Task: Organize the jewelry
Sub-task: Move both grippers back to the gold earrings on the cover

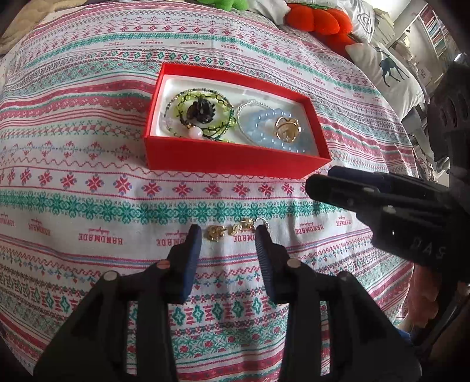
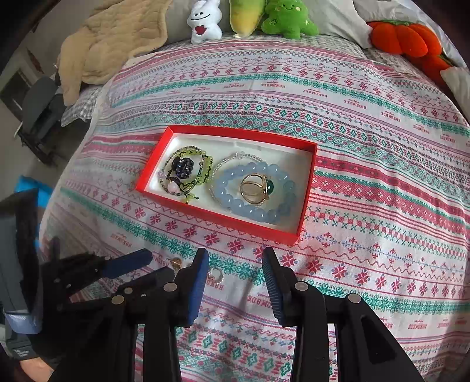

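Note:
A red box (image 1: 235,160) (image 2: 211,216) with a white lining lies on the patterned bedspread. It holds a green beaded bracelet with a dark charm (image 1: 202,113) (image 2: 185,169), a pale blue bead bracelet (image 1: 261,126) (image 2: 235,202) and a gold ring (image 1: 288,127) (image 2: 255,188). Small gold jewelry pieces (image 1: 229,230) and a small ring (image 2: 216,273) lie on the cloth in front of the box. My left gripper (image 1: 229,235) is open, its fingertips on either side of the gold pieces. My right gripper (image 2: 235,258) is open and empty, just in front of the box.
Plush toys (image 2: 205,22) (image 2: 289,17) and an orange plush (image 1: 318,19) (image 2: 402,36) line the far edge of the bed. A beige blanket (image 2: 114,38) lies at the far left. A deer-print pillow (image 1: 387,75) sits at the right.

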`<state>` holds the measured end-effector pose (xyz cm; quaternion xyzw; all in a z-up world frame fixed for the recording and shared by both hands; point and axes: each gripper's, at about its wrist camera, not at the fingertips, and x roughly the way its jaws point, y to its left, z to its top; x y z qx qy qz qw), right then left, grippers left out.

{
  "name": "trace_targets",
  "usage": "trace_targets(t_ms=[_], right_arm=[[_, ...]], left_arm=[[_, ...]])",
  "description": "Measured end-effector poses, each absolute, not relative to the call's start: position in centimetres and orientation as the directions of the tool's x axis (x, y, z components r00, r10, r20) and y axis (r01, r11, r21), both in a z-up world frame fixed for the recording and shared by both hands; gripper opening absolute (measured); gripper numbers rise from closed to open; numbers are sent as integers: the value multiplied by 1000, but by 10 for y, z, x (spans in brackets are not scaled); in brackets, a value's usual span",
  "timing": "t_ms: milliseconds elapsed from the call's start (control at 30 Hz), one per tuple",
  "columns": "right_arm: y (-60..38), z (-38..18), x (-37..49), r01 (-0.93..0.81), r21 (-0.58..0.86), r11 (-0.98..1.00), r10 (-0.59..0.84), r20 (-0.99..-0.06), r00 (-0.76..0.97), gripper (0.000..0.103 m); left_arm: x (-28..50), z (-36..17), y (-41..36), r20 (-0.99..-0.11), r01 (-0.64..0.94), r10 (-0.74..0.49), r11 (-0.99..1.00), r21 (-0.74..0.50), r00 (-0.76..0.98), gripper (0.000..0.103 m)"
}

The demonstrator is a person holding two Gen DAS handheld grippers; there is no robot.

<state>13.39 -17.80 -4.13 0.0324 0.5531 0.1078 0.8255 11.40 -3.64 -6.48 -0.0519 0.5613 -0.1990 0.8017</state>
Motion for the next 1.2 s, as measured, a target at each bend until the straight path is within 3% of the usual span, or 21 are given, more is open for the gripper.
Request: trace_targets(t_ms=[167, 367, 667, 767, 967, 1200], right_arm=[[-181, -44, 135, -120, 168, 978, 201, -913, 356, 40], [-178, -50, 137, -123, 143, 982, 177, -924, 340, 46], [-177, -60, 141, -125, 99, 987, 134, -937, 323, 46], [-176, -64, 142, -129, 86, 988, 123, -942, 313, 46], [-176, -62, 142, -125, 105, 987, 140, -939, 316, 46], [-170, -71, 143, -145, 126, 981, 164, -942, 292, 46]], left_arm=[[114, -68, -45, -881, 240, -372, 921, -308, 293, 53], [118, -80, -56, -883, 225, -370, 923, -314, 288, 53], [128, -86, -53, -877, 180, -366, 929, -324, 311, 52], [128, -91, -53, -884, 170, -358, 932, -320, 302, 45], [130, -93, -50, -889, 167, -348, 936, -310, 297, 17], [127, -89, -37, -894, 158, -341, 939, -307, 291, 17]])
